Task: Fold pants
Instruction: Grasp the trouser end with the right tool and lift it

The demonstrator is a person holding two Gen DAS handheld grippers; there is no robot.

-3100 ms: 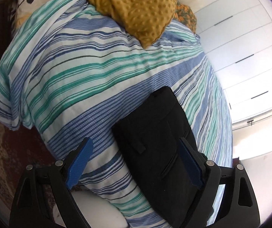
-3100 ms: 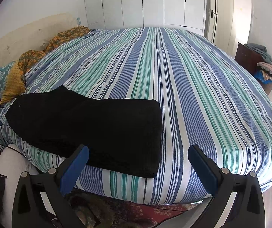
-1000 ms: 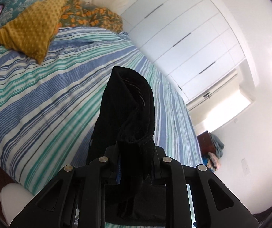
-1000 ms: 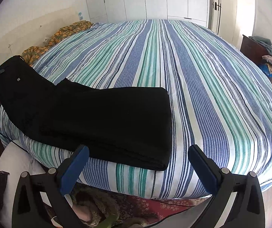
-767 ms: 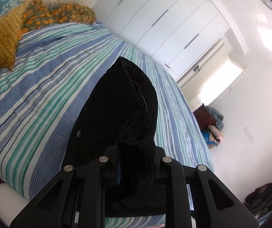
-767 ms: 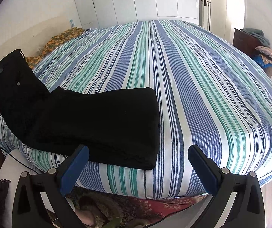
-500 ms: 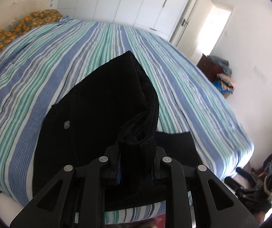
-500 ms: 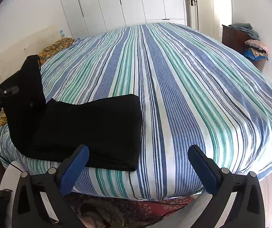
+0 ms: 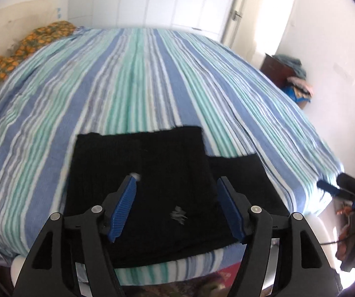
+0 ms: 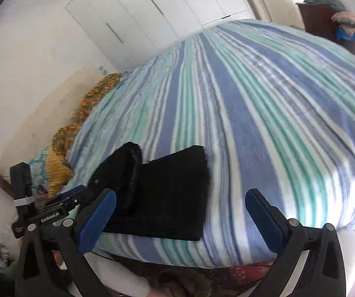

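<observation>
The black pants lie folded on the striped bed, near its front edge, the waist end laid over the rest. My left gripper is open and empty, its blue pads just above the folded pile. In the right wrist view the pants show at the bed's left front, with a raised fold of cloth at their left. My right gripper is open and empty, held off the bed's front edge. The left gripper's body shows at the left of that view.
Orange and yellow patterned bedding lies at the bed's left side. White wardrobe doors stand behind the bed. A dark cabinet with piled clothes is at the right. A patterned rug lies below the bed edge.
My left gripper carried the waist end of the pants over the rest, then opened and let go. The waist end now lies on the pile. The right gripper stayed open and tilted.
</observation>
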